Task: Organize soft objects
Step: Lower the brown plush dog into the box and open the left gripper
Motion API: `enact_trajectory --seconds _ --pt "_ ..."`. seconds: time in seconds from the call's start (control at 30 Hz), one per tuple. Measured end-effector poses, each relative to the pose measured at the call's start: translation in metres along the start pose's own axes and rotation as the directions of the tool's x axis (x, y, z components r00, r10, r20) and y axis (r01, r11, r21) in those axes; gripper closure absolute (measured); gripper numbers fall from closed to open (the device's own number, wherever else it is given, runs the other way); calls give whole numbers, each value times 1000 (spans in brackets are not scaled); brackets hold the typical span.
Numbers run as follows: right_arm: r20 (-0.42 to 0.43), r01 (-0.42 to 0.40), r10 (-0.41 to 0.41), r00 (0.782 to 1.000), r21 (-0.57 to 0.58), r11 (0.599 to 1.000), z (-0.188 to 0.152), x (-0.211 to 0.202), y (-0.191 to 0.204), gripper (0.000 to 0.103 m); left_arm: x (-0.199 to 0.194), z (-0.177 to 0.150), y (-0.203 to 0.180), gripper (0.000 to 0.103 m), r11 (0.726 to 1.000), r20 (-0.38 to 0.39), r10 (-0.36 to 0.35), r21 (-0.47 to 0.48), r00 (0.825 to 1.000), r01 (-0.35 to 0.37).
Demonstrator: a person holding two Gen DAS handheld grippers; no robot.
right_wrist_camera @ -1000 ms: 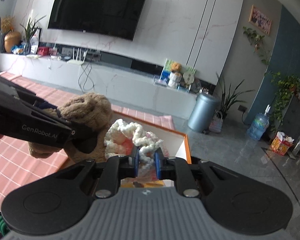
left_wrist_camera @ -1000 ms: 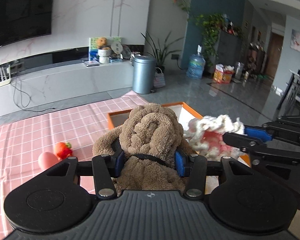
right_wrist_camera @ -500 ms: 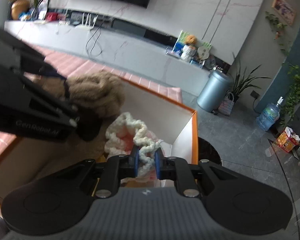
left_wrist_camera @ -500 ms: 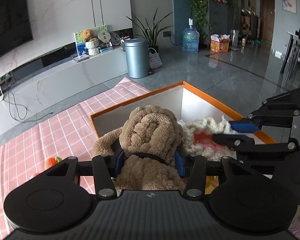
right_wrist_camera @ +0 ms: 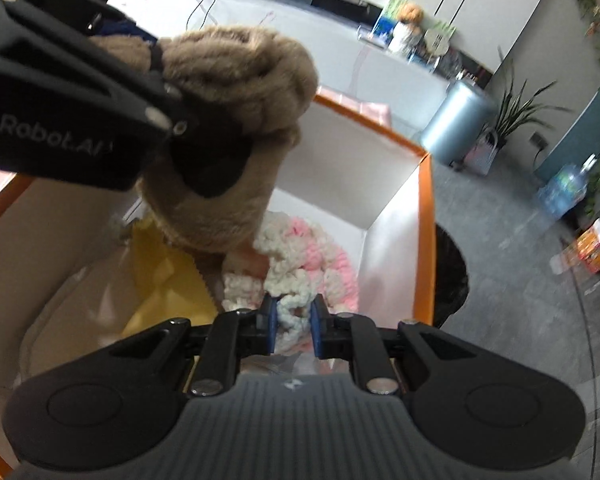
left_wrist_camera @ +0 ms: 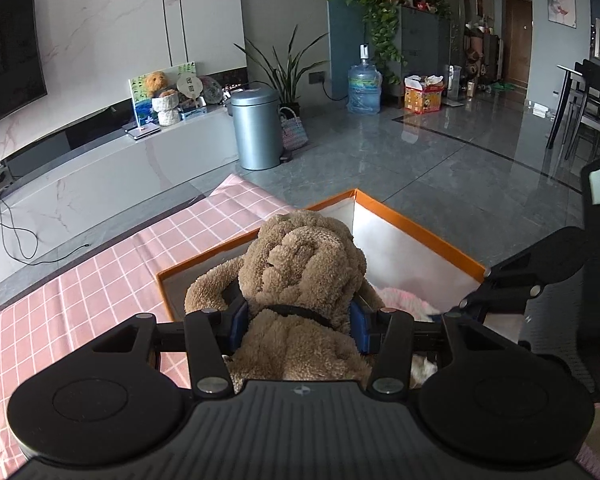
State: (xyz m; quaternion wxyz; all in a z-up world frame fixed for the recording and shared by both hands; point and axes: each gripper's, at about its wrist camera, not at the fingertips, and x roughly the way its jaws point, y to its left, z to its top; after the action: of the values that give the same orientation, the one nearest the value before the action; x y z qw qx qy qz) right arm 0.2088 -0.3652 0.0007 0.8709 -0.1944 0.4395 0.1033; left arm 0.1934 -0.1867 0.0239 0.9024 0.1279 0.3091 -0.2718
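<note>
My left gripper (left_wrist_camera: 298, 322) is shut on a brown plush dog (left_wrist_camera: 300, 264) and holds it over the orange-rimmed white box (left_wrist_camera: 420, 230). The dog also shows in the right wrist view (right_wrist_camera: 236, 120), hanging into the box (right_wrist_camera: 426, 216). My right gripper (right_wrist_camera: 293, 326) is shut on a white and pink knitted yarn toy (right_wrist_camera: 304, 264), which lies low inside the box against the dog's lower body. The right gripper shows in the left wrist view (left_wrist_camera: 460, 308), reaching down into the box.
The box stands on a pink checked tablecloth (left_wrist_camera: 112, 272). A yellow cloth (right_wrist_camera: 168, 280) and pale soft items lie in the box. A grey bin (left_wrist_camera: 256, 130) and a low white TV bench (left_wrist_camera: 100, 168) stand beyond the table.
Both grippers have moved over and down into the box. The yarn toy has gone from level with the dog's head to the box floor. The dog hangs lower over the box.
</note>
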Motion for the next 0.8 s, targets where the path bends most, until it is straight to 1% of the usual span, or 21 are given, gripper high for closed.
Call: enact_trajectory --seconds 0.07,0.17,0.3,0.37,0.43,0.57,0.6,0.67,0.77,0.8 --pt "-15 -4 4 1000 3 1000 1 3 -1 87 1 2 2 47 1000 0 -10 -2 1000 10" --pt "-12 -8 8 1000 8 1000 1 2 -3 84 1 5 9 47 999 -4 -28 -21 1000 28" --pt "28 -32 31 999 33 999 -3 -11 -11 66 -2 6 13 47 999 0 -49 -13 999 49" --pt "53 -38 35 998 48 998 -8 -23 -10 64 0 6 11 47 998 -2 -58 -1 998 58" --pt "71 -51 47 996 67 996 -13 -31 -12 62 2 7 6 47 997 -6 -66 32 998 67" --pt "81 -57 49 996 100 993 -20 -41 -16 62 10 6 -8 47 991 -19 -24 135 1000 27" --pt "82 -55 47 996 105 993 -21 -42 -16 62 11 7 -10 47 990 -11 -12 142 1000 14" --pt "86 -55 45 995 115 992 -24 -44 -15 62 11 13 -7 47 993 11 -6 120 1000 4" --pt "99 -61 48 994 128 990 -25 -44 -14 62 6 28 7 47 999 44 0 39 999 -2" --pt "103 -64 50 993 130 989 -26 -45 -14 62 5 32 10 47 999 51 5 36 999 -7"
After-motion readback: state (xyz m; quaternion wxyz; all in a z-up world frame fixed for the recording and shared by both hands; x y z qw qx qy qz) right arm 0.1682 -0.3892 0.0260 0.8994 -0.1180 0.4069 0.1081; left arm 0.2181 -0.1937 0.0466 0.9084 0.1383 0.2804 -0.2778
